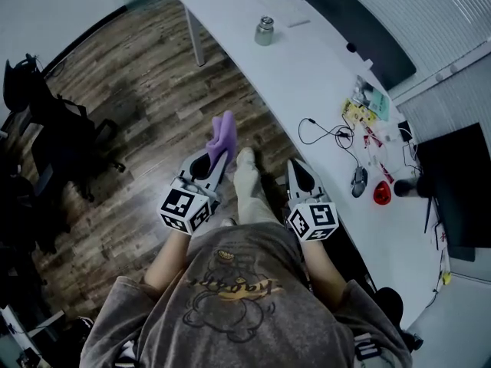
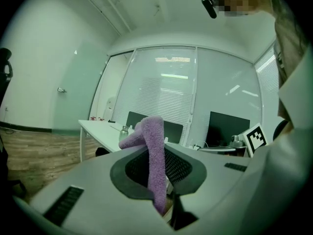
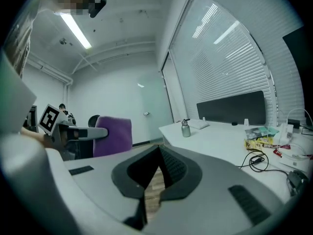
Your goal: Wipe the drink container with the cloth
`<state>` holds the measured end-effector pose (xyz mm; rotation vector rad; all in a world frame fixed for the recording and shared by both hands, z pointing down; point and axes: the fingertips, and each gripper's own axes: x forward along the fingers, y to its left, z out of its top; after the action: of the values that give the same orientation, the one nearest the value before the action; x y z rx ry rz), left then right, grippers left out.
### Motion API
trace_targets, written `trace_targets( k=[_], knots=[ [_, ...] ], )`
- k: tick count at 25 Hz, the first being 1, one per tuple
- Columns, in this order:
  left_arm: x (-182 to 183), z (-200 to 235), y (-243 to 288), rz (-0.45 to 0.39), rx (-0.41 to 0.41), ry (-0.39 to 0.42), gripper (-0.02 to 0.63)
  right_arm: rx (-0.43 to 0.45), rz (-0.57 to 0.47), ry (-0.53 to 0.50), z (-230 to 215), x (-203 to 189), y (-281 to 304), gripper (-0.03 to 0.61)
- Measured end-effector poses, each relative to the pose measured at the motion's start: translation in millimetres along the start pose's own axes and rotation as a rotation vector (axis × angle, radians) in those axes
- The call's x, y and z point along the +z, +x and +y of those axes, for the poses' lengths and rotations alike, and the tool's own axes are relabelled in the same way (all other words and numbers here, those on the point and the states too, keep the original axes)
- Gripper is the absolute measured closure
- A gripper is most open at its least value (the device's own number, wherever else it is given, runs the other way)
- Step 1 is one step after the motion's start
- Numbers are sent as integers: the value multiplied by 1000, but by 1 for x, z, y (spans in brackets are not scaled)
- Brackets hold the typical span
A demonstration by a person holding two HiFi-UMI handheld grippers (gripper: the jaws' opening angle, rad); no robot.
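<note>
**Step in hand:** approach. Wiping has not yet begun.

**Left gripper** [image 1: 217, 162]: jaws clamped on the cloth [image 1: 224, 133], a lilac, fluffy, towel-like piece that is folded over and flops past the tips.

**Right gripper** [image 3: 159, 166]: jaws closed together with nothing between them. Only the plank floor [image 1: 153, 67] shows beyond.

**Drink container** [image 1: 265, 31]: a small, squat metal bottle, dull silver with a narrower cap. It stands upright at the far end of the long white table [image 1: 307, 83], well apart from both grippers.

**Next move, as I judge it:** carry the cloth over to the bottle. The right jaws would need to part to steady its smooth, likely slippery body while the soft pile rubs it.
</note>
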<state>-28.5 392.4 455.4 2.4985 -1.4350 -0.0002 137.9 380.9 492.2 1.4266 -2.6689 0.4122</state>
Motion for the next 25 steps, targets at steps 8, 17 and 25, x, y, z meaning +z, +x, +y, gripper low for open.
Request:
trace_targets(
  k=[8,17,25],
  knots=[
    [21,68,74,2,-2,-1,561,-2,11,-60,-38,29,96,577],
    [75,153,208,5,3,2,561,20,43,-76,-111,78,225,575],
    [99,212,293,34,14,-13,561,37,54,-55,-151,102,312,575]
  ],
)
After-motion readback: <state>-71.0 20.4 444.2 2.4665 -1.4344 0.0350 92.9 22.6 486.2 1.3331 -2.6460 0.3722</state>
